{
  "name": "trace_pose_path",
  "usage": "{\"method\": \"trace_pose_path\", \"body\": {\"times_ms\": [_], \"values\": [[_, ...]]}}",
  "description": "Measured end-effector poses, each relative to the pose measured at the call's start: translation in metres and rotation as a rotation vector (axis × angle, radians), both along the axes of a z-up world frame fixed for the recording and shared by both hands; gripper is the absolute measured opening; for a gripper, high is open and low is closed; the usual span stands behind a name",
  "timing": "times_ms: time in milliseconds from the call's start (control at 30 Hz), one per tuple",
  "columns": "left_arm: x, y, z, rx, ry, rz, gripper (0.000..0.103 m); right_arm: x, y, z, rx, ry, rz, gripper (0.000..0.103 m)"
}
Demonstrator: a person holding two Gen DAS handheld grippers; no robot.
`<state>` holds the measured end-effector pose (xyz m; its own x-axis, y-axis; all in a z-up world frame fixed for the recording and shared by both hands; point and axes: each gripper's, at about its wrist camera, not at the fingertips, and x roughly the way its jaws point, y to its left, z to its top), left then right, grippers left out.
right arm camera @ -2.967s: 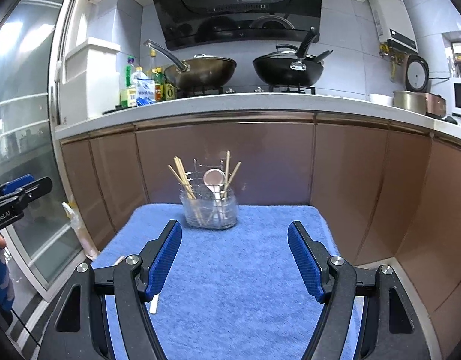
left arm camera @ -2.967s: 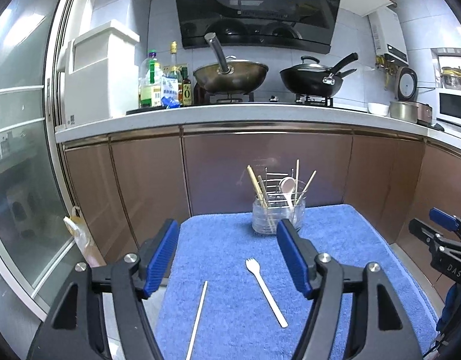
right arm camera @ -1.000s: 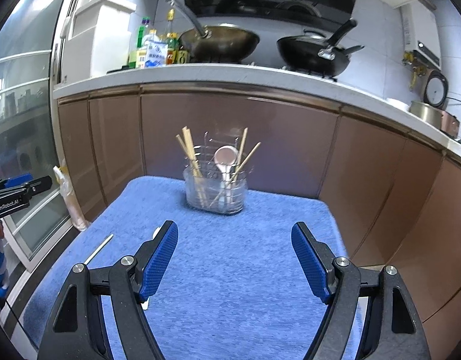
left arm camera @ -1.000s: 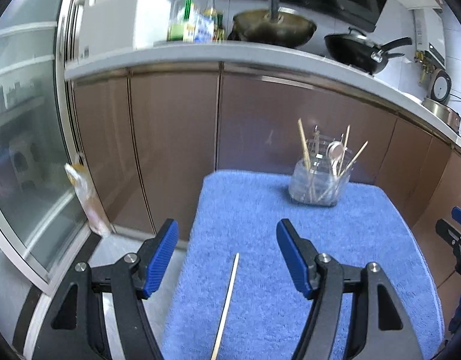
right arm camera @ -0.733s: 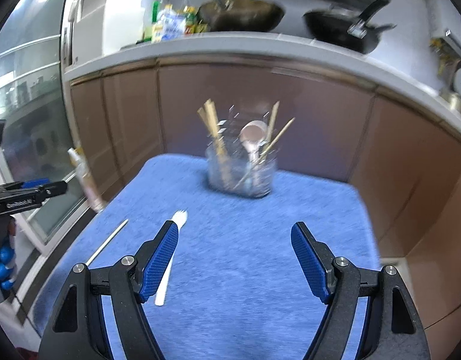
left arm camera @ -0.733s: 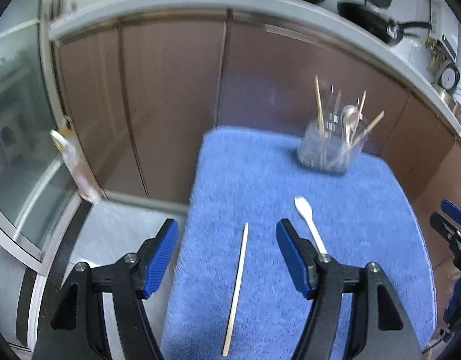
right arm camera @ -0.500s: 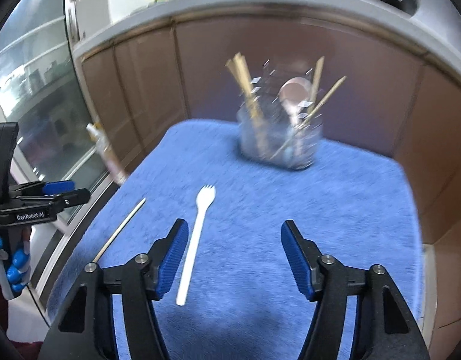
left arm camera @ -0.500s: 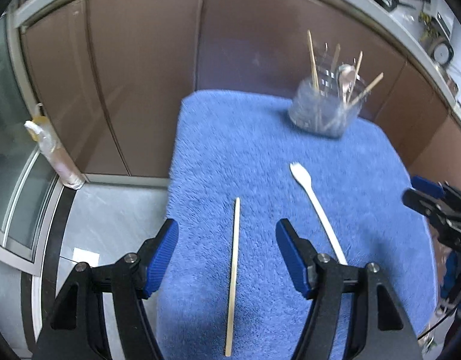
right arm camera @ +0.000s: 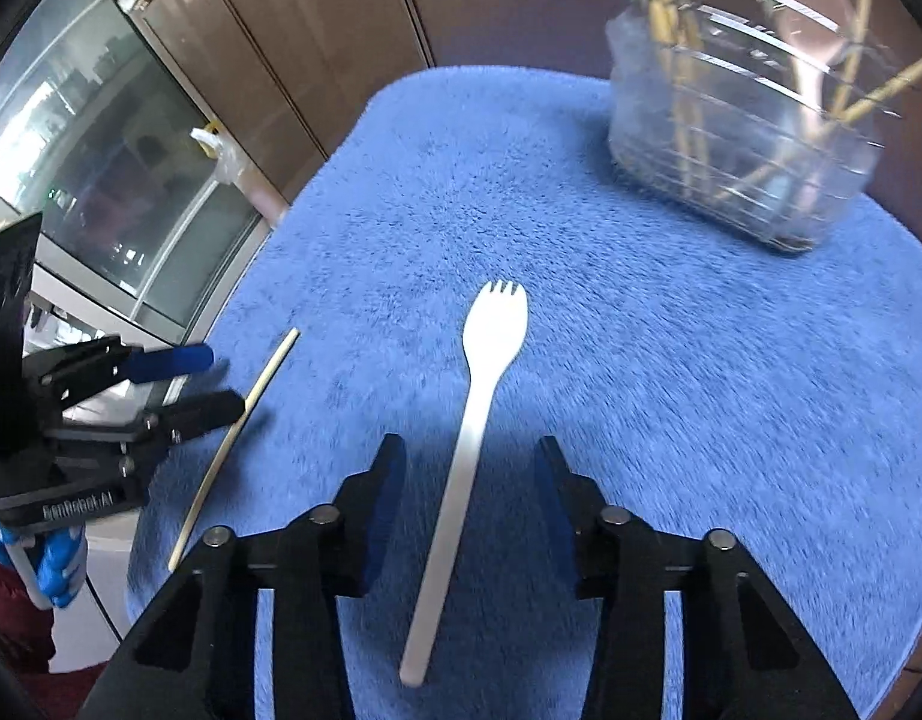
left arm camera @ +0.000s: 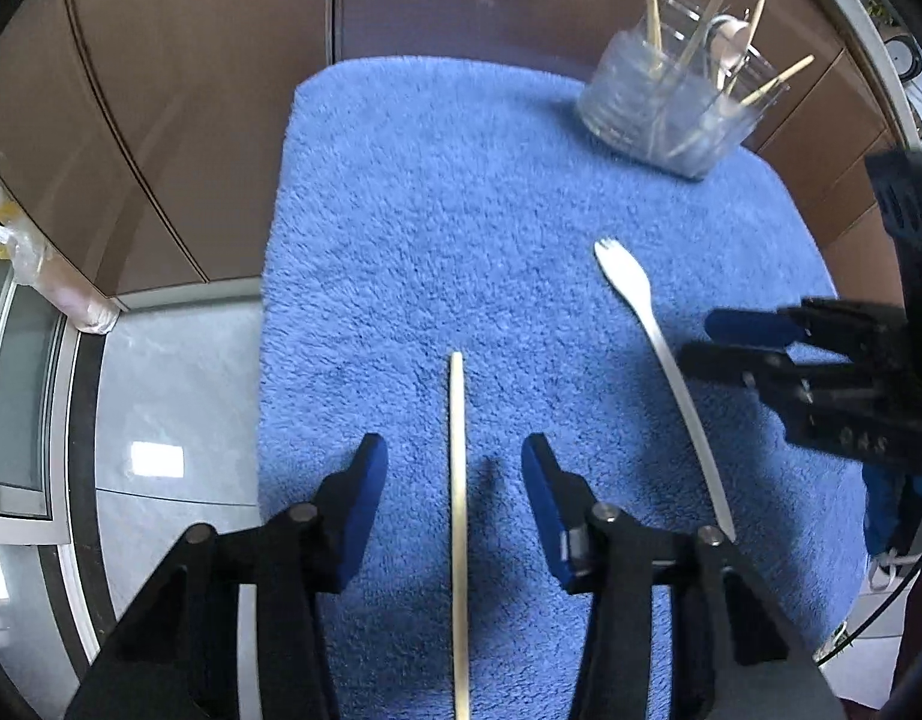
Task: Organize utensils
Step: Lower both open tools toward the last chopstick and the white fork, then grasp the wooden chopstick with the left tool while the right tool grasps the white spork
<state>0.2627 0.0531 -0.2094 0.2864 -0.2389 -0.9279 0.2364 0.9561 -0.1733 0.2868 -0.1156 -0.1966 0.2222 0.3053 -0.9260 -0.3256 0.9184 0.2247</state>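
Both closing, unclamped: left gripper [left arm camera: 455, 471] straddles chopstick [left arm camera: 458, 516], right gripper [right arm camera: 469, 471] straddles fork [right arm camera: 472, 432]; holder [right arm camera: 742, 138] blurred.

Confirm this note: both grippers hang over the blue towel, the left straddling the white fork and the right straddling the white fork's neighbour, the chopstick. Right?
Swapped. The left wrist view shows the left gripper straddling the chopstick; the right wrist view shows the right gripper straddling the white fork. Both do hang over the blue towel, jaws just closing, pads not yet touching.

Left gripper [left arm camera: 455, 480] and right gripper [right arm camera: 469, 483] point steeply down, fingers closing.
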Motion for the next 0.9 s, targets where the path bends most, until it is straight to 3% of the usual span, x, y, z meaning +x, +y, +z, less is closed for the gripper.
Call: {"method": "trace_pose_path", "body": {"times_ms": [400,667,900], "values": [[0.012,-0.009,-0.017,0.041,0.085,-0.055,0.03,0.034,0.041,-0.023,-0.129,0.079,0.042,0.034],[0.01,-0.02,-0.02,0.129,0.061,-0.097,0.019,0.046,0.058,-0.03,-0.177,0.095,0.08,0.032],[0.007,-0.024,-0.019,0.15,0.039,-0.107,0.013,0.05,0.071,-0.034,-0.211,0.066,0.091,0.014]]}}
